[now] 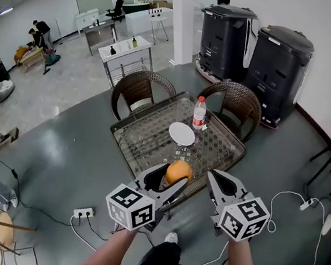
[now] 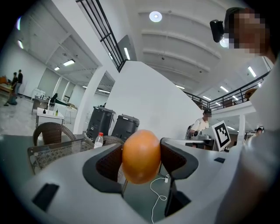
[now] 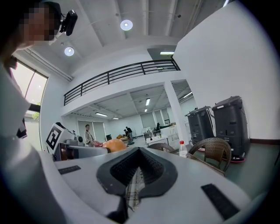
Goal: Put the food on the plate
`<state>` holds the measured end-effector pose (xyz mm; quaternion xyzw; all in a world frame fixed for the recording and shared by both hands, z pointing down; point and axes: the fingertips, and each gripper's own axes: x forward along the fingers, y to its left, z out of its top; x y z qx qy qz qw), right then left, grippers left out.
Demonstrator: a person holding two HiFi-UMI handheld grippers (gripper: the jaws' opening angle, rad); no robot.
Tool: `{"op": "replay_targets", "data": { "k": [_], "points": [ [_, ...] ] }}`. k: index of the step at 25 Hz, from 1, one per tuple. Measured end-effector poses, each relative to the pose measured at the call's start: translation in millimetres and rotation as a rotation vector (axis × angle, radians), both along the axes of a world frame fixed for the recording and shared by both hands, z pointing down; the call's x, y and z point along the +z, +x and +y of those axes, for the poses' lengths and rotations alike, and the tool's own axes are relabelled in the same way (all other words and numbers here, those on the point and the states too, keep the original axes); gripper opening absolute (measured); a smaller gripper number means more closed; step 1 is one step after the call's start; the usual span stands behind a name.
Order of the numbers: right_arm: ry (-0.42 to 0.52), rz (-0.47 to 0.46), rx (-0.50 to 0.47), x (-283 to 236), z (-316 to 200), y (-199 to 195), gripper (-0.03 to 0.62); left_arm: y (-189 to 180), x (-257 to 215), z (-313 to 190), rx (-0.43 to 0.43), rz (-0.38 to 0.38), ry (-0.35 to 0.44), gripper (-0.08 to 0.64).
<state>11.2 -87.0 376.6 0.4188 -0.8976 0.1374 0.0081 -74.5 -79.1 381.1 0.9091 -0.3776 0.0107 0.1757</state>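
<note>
An orange [image 1: 179, 172] sits clamped between the jaws of my left gripper [image 1: 171, 180], held in the air just short of the table's near edge. In the left gripper view the orange [image 2: 141, 155] fills the gap between the dark pads. A white plate [image 1: 182, 133] lies empty on the glass-topped wicker table [image 1: 144, 144], beyond the orange. My right gripper [image 1: 221, 186] hovers to the right of the left one; its jaws [image 3: 136, 175] meet with nothing between them. The orange [image 3: 115, 145] shows at the left of the right gripper view.
A water bottle with a red cap [image 1: 199, 113] stands right behind the plate. Two wicker chairs [image 1: 142, 91] flank the table's far side. Two black bins [image 1: 278, 66] stand by the wall. A power strip and white cables [image 1: 83, 213] lie on the floor near my feet.
</note>
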Motion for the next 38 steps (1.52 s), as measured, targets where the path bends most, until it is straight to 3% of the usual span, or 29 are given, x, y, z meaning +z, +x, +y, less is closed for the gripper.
{"op": "replay_targets", "data": {
  "k": [7,18,38],
  "points": [
    [-0.06,0.0,0.022,16,-60,-21,0.005,-18,14,-61,0.025,0.001,-0.041,0.284],
    [-0.132,-0.003,0.007,46,-102,-42,0.005,-28,39,-100,0.029,0.024,-0.096,0.284],
    [-0.04,-0.023,-0.19,10,-214,-33,0.005,-3,22,-185,-0.132,0.018,-0.051,0.284]
  ]
}}
